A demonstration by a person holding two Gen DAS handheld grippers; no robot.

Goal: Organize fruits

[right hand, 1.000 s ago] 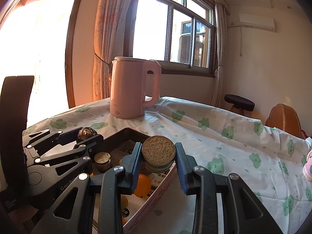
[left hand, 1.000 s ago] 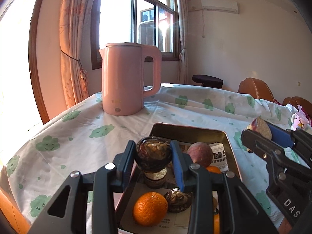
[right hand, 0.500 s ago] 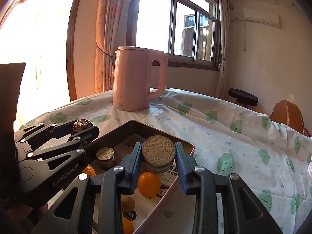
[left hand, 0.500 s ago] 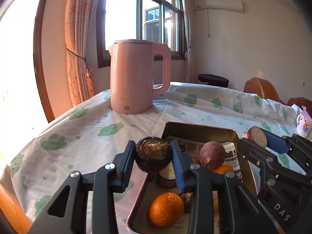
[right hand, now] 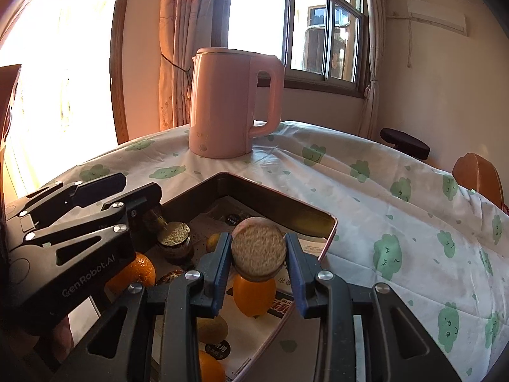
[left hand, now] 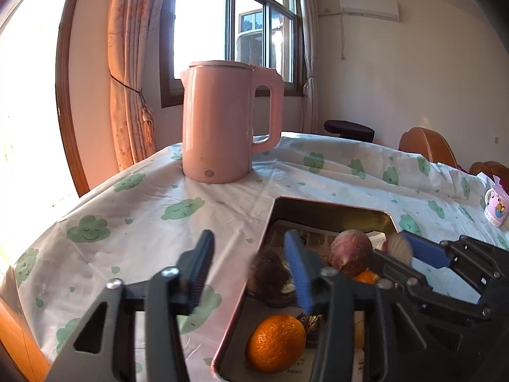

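Observation:
My left gripper (left hand: 249,248) is opening, its jaws wide apart. A dark round fruit (left hand: 267,273) shows blurred beside the right finger, free of both pads, at the left rim of the metal tray (left hand: 331,203). My right gripper (right hand: 257,237) hovers over the tray (right hand: 280,197) with a halved fruit (right hand: 258,248), pale grainy cut face towards the camera, between its pads. Those jaws are starting to open, but both pads still touch it. In the tray lie oranges (left hand: 275,343), a purple-brown fruit (left hand: 350,254), another halved fruit (right hand: 173,235) and a kiwi (right hand: 211,328).
A tall pink kettle (left hand: 222,127) stands behind the tray on the cloud-print tablecloth (left hand: 143,216). A small pink mug (left hand: 496,207) sits at the far right. The table's edge runs along the left, and wooden chairs (right hand: 477,178) stand beyond its right side.
The left jaws have spread apart and the dark fruit has slipped out of them towards the tray. The right gripper has sunk a little over the tray, halved fruit still between its pads.

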